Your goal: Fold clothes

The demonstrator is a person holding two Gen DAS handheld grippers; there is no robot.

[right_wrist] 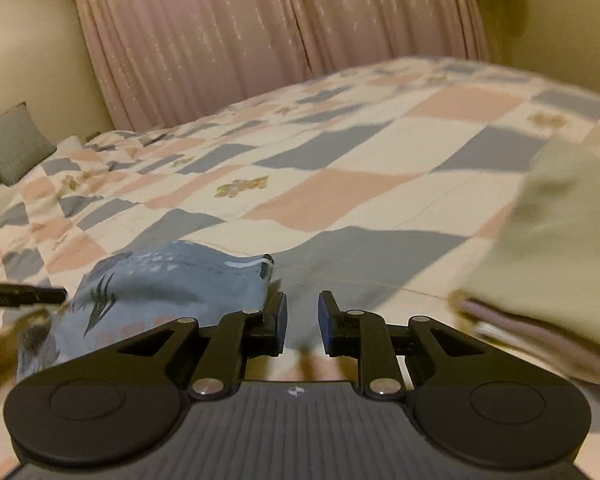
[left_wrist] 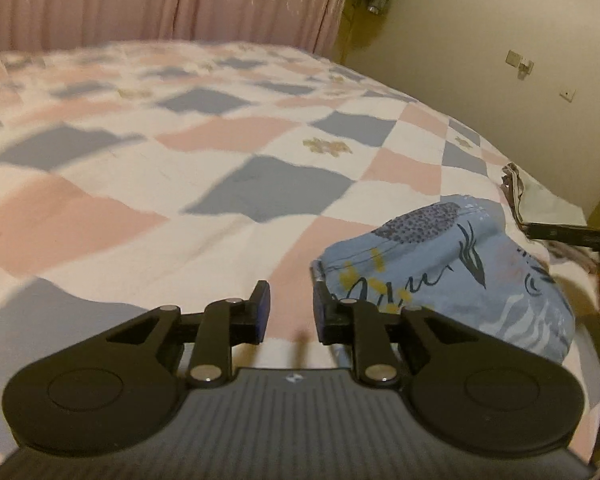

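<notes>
Left gripper (left_wrist: 290, 312) jaws ajar, empty, blue patterned garment (left_wrist: 440, 272) beside right jaw

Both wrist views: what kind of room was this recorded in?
Most likely a bedroom: a bed under a pink, blue and white checked quilt, floor-length pink curtains behind it, and a grey cushion at one end.

The bedspread (left_wrist: 148, 184) is checked in pink, grey-blue and white. The folded garment (left_wrist: 452, 276) is light blue, printed with dark leaves and yellow dots. Pink curtains (right_wrist: 284, 36) hang in the upper frame; at right lies a blurred, perhaps beige, cloth (right_wrist: 556, 240).
</notes>
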